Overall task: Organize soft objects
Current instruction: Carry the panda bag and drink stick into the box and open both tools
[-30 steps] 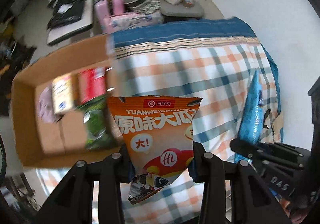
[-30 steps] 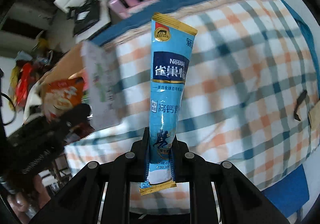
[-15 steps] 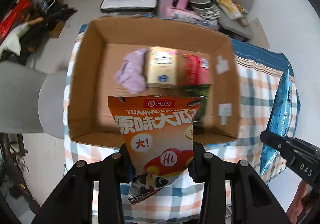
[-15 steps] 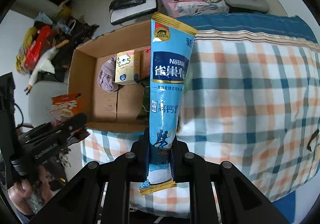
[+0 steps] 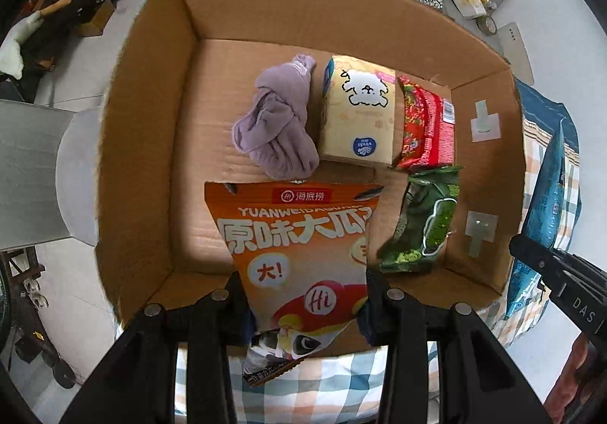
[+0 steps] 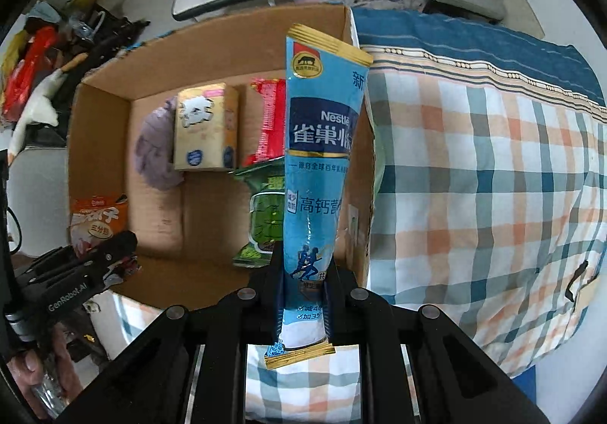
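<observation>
Two snack bags up over the cardboard box (image 5: 151, 113)
L tongs (image 5: 303, 291) squeeze orange chip bag (image 5: 299, 253) — R tongs (image 6: 305, 272) squeeze blue Nestle pouch (image 6: 318, 166).

Orange packet (image 5: 299, 253), blue sachet (image 6: 318, 173), plaid cloth (image 6: 493, 173).

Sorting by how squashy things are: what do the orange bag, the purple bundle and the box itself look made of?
Orange bag: glossy printed plastic film, judging by its sheen and crimped, creased edges. Purple bundle: soft matte fabric, probably knit or fleece, folded and knotted in rounded rolls. Box: brown corrugated cardboard, matte, with ribbed lines on the floor and raw edges.
</observation>
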`<state>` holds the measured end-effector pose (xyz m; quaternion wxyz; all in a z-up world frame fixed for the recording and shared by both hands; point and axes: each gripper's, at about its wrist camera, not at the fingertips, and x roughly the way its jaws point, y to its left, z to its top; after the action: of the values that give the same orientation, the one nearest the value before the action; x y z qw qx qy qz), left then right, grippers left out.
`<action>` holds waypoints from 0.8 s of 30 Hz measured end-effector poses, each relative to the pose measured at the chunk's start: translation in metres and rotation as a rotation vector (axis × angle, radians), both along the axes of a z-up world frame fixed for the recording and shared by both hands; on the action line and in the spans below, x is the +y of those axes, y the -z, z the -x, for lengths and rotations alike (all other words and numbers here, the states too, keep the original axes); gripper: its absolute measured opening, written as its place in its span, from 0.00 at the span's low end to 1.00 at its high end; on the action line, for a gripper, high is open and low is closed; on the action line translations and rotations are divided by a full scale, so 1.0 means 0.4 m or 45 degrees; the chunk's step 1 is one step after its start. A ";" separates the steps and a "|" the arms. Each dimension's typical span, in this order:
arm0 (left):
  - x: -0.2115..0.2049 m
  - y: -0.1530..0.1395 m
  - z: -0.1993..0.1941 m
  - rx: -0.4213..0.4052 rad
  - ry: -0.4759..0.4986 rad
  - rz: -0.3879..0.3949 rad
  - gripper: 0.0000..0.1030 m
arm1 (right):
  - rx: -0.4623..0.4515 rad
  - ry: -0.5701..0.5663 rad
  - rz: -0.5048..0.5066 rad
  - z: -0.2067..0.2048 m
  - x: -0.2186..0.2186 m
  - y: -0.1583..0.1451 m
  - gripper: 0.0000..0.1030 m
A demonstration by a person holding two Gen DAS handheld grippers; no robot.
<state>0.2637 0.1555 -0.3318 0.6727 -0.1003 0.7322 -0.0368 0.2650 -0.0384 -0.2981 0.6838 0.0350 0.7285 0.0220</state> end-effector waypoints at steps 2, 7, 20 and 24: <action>-0.001 0.015 -0.010 0.010 0.001 -0.001 0.39 | 0.009 0.008 0.012 -0.009 -0.005 0.017 0.17; -0.004 0.064 -0.040 0.088 0.001 -0.025 0.39 | 0.026 0.008 0.057 -0.033 -0.010 0.053 0.17; 0.015 0.024 -0.023 0.001 -0.011 -0.067 0.68 | 0.027 -0.008 0.052 -0.023 -0.006 0.048 0.57; 0.004 -0.028 -0.009 -0.070 -0.019 -0.084 0.74 | 0.006 -0.014 0.043 -0.004 0.005 0.026 0.58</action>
<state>0.2672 0.1571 -0.3208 0.6957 -0.0826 0.7135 -0.0102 0.2665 -0.0365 -0.3085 0.6826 0.0194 0.7304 0.0135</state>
